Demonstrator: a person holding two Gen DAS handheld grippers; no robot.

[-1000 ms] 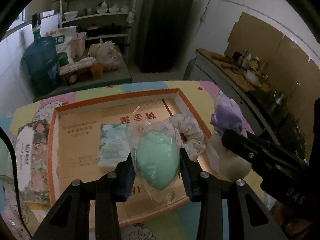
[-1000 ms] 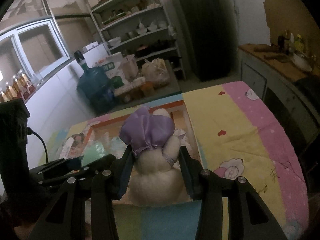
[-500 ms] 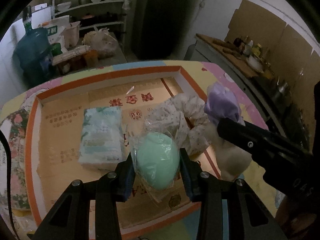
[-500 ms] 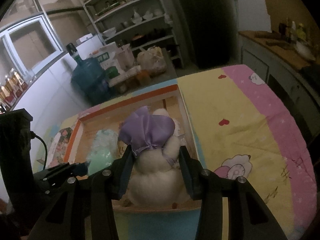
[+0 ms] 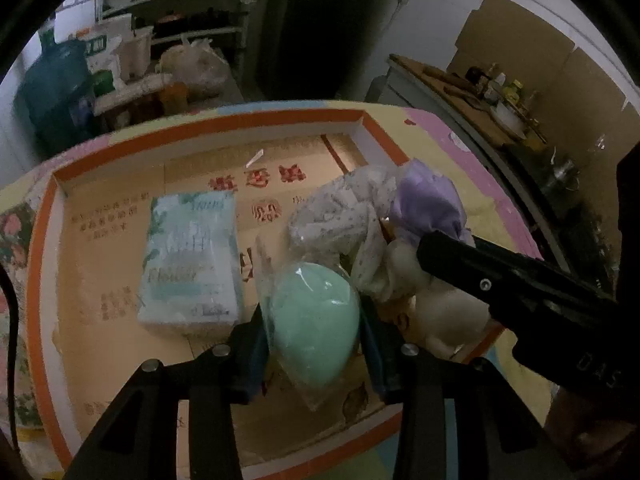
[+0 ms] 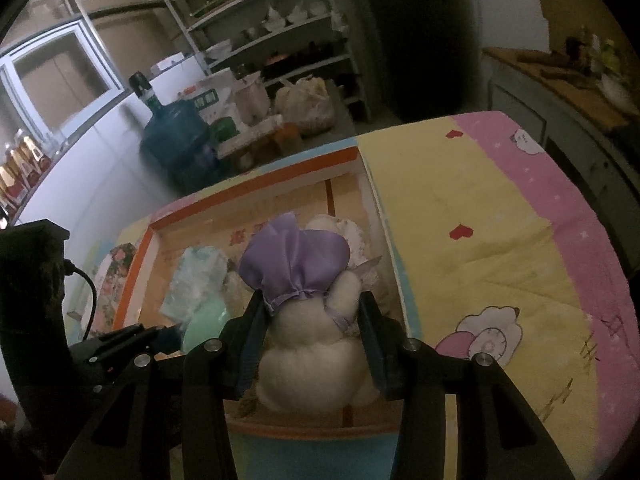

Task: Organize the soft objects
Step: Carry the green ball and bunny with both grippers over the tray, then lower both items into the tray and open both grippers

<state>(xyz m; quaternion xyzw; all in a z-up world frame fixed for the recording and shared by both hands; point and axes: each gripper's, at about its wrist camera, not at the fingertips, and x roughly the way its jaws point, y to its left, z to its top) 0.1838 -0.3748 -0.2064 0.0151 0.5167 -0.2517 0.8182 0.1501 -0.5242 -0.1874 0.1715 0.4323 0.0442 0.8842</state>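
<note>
Both tools have dropped toward the orange-rimmed cardboard box [image 5: 362, 120]. The left tool [image 5: 314, 320] pinches a bagged mint-green egg-shaped sponge [image 5: 316, 320], point downward; the right tool [image 6: 312, 332] pinches an upright white plush toy in a purple cap [image 6: 308, 344], its face hidden, jaws easing wider.

Both views dim, bluish-grey cast. Strong fisheye bending with black vignette at the corners. Brightest patches: pale wall [image 5: 436, 20] and window [image 6: 60, 68]. Background shelves [image 6: 280, 12] soft; fine print unreadable. No glare.
</note>
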